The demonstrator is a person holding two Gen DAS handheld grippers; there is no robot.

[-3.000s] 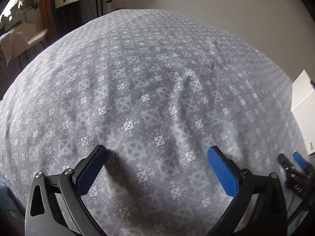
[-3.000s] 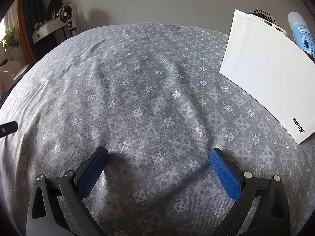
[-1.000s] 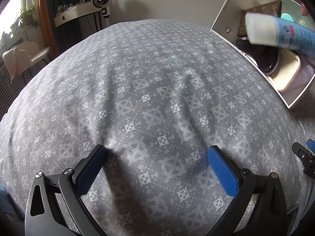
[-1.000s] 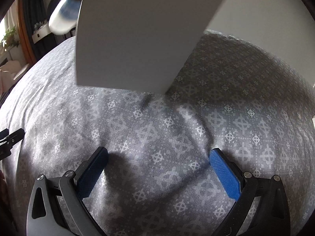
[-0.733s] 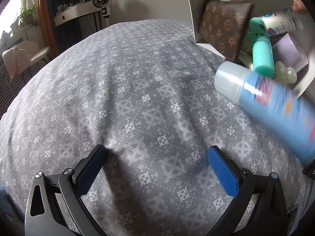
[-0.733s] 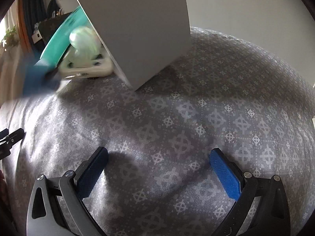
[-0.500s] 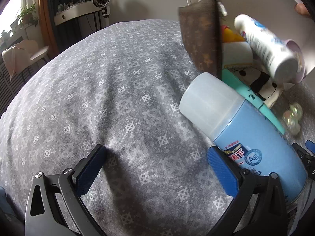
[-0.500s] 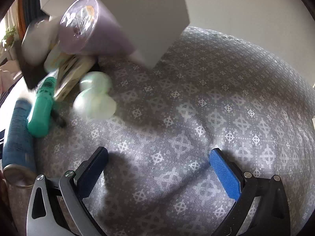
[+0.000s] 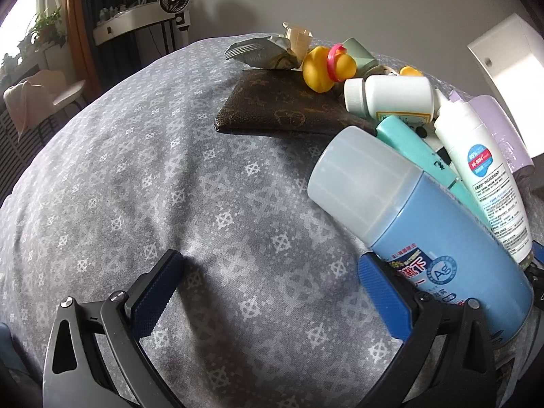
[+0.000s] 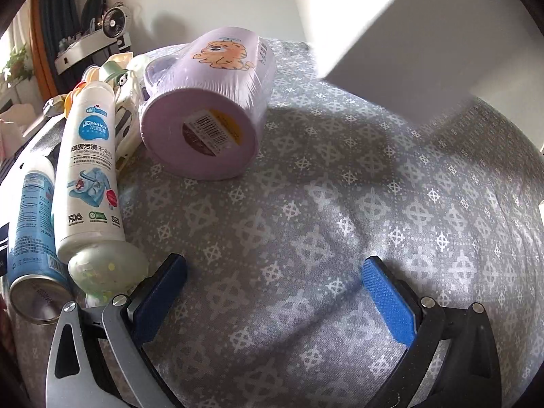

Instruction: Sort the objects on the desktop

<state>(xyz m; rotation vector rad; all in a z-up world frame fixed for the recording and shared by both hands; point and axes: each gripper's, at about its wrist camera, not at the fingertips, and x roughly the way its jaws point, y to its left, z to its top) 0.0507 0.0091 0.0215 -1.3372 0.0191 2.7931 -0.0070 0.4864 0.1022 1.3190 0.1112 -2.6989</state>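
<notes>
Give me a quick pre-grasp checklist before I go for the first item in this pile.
1. Left gripper open, nothing between its fingers: ok.
2. Right gripper open, nothing held: ok.
3. Pile settled: cannot tell; the white box above it is blurred.
4. Blue spray can with frosted cap clear of the left gripper: not ok, it lies against the right-hand finger.
5. Lilac cup with tiger print reachable: ok, on its side with open cloth in front.
6. White stain-remover tube free to lift: cannot tell, it lies close against the can.
</notes>
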